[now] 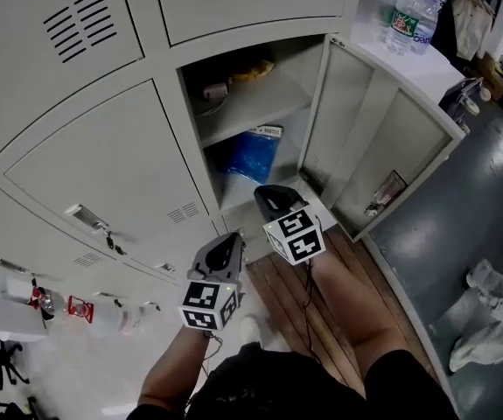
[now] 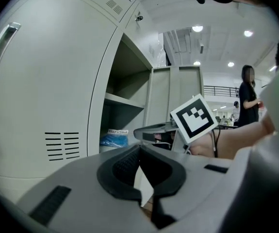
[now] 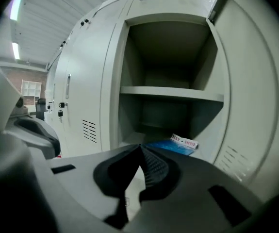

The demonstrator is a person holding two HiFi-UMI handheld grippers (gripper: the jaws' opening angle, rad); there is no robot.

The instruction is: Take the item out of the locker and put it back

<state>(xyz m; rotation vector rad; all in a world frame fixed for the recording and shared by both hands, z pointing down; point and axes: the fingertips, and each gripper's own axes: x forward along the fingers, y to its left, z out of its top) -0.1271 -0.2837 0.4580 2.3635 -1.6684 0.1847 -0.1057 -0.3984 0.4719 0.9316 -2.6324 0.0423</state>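
At the far left stands a row of closed locker doors (image 1: 102, 178) with vent slots. Small locks hang at their handles.

The left tongs (image 1: 225, 245) hang low in front of these doors, outside the open locker (image 1: 319, 103) and to its left. In the left gripper view the left tongs (image 2: 139, 149) are closed, pad tips meeting, with nothing between them. Past them that view shows the open compartment, the right tongs' marker cube (image 2: 192, 118) and, far off, a person (image 2: 248, 93) standing in a lit hall.

The locker has one shelf (image 1: 255, 103). Something yellow (image 1: 253, 70) lies on the shelf, too small to name. Under the shelf, on the locker's bottom, lies the bag (image 1: 253, 151), blue, with a white label (image 3: 184, 141) at its top edge.

The right tongs (image 1: 271, 198) sit just in front of the locker's mouth, pointing in at the lower compartment. In the right gripper view the right tongs (image 3: 140, 147) are also closed on nothing, tips together. The bag (image 3: 174, 146) lies beyond them, apart from the tips and a little to their right.

The locker's door (image 1: 382, 147) stands swung wide open to the right. Above it, on the lockers' top, stand clear bottles (image 1: 411, 11). At the lower right, something white (image 1: 496, 309) lies on the grey floor (image 1: 461, 226).
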